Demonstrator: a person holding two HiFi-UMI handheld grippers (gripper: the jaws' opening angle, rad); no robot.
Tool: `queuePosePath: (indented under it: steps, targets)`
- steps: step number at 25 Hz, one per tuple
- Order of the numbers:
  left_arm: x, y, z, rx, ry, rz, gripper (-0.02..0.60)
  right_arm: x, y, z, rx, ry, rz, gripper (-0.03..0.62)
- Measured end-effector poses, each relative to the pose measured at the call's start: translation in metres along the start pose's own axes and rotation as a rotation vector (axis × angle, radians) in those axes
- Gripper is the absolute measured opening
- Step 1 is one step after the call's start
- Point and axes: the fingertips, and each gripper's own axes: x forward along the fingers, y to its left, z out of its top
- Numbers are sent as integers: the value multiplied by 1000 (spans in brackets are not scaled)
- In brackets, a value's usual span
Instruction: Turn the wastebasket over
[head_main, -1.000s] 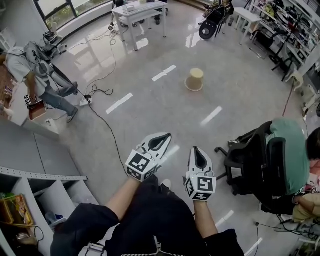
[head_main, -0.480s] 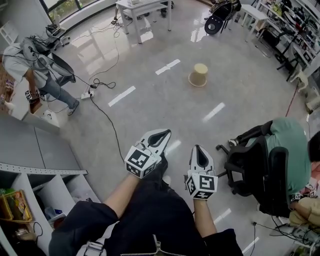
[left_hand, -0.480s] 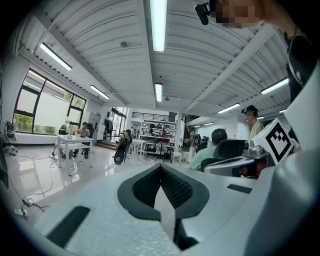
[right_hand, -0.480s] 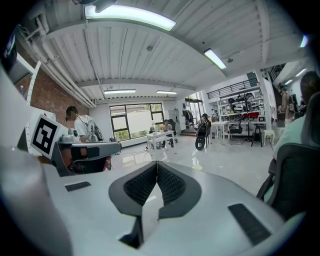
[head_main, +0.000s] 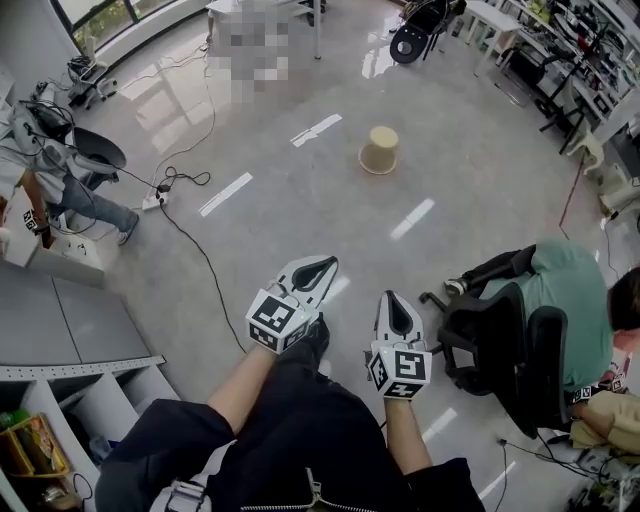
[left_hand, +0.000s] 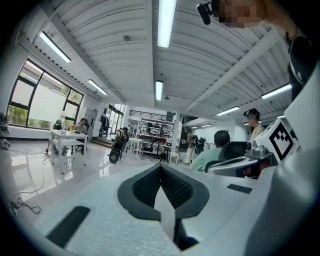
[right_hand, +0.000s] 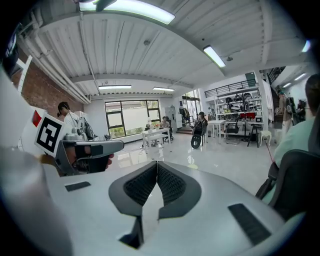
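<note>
Bare grey floor (head_main: 470, 180) fills most of the head view, and the task's thing stands out in the open on it, so I judge it must be walked up to before anything else. A seated person (head_main: 575, 300) in a green top occupies a black office chair (head_main: 490, 345) at the right, near the right-hand side of the body but well apart from the target; the way ahead looks unobstructed. The wastebasket (head_main: 380, 150) stands on the floor far ahead, well apart from both tools, wide rim down and narrow closed end up. I read it as inverted, so turning it over would set it mouth-up. Left tool (head_main: 325, 264) and right tool (head_main: 391, 298) are held side by side, low in front of the body, pointing roughly toward the wastebasket. Each has its jaws pressed together with nothing between them, presumably because nothing is within reach to grasp. No contact yet.
</note>
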Motion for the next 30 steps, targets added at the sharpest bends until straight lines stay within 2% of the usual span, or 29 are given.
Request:
queuePosePath:
  steps: [10, 17, 30]
  targets:
    - [94, 79, 15, -59, -17, -51, 5, 103, -32, 40, -35, 36, -44, 11]
    - [146, 139, 28, -54, 12, -88, 5, 173, -48, 70, -16, 44, -88, 11]
    - [213, 188, 22, -20, 63, -126, 5, 253, -73, 70, 32, 80, -79, 11]
